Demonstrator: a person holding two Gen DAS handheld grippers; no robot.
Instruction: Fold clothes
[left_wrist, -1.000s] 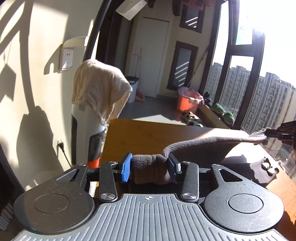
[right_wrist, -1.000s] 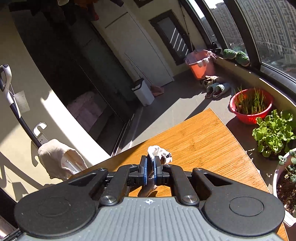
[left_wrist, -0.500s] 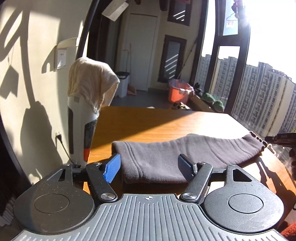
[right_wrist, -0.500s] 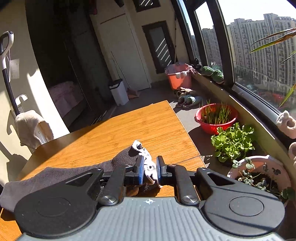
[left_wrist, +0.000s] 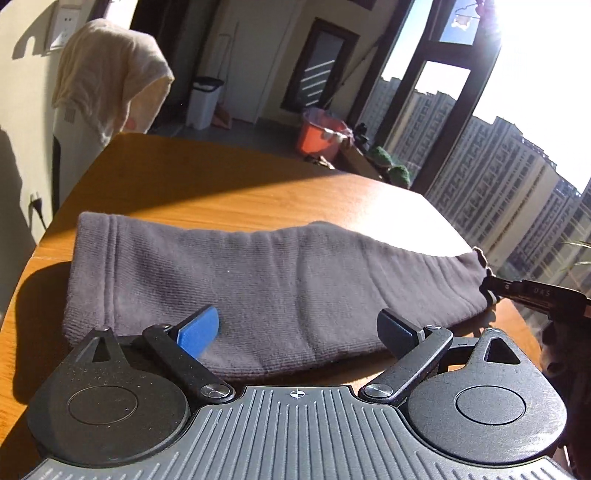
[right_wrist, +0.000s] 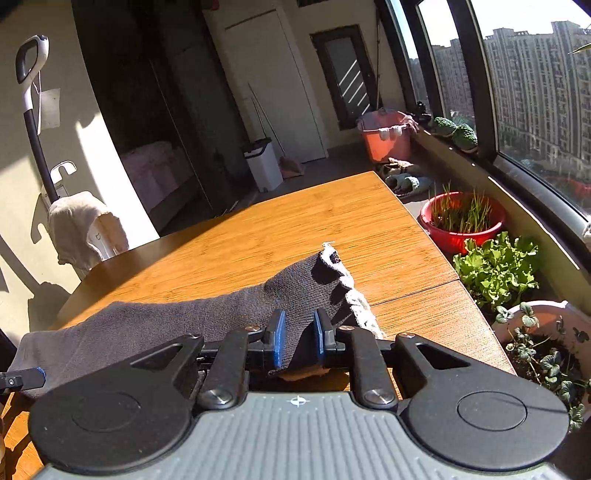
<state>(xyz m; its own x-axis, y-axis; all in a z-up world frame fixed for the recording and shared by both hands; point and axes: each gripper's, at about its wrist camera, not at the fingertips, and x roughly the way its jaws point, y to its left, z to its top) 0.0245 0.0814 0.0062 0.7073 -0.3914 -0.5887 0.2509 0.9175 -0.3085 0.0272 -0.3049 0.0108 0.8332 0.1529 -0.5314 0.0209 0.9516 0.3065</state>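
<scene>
A long grey sock (left_wrist: 258, 288) lies stretched flat across the near part of the wooden table (left_wrist: 221, 184). My left gripper (left_wrist: 297, 317) is open wide, its fingers hovering just over the cuff end with nothing held. In the right wrist view the sock (right_wrist: 184, 321) runs off to the left, and its toe end sits between the blue pads of my right gripper (right_wrist: 299, 332), which is shut on it. The toe tip curls up past the fingers. The right gripper's tip (left_wrist: 517, 291) shows at the sock's far right end.
A cream cloth (left_wrist: 107, 74) hangs over an upright vacuum beside the table's left edge. Past the right edge stand a red plant pot (right_wrist: 465, 221), leafy greens (right_wrist: 495, 266) and a white pot (right_wrist: 546, 332). An orange bucket (left_wrist: 321, 136) sits on the floor beyond.
The left gripper let go of the cuff and opened wide. The sock came down from hanging between the grippers to lying flat on the table. The right gripper lowered with the toe.
</scene>
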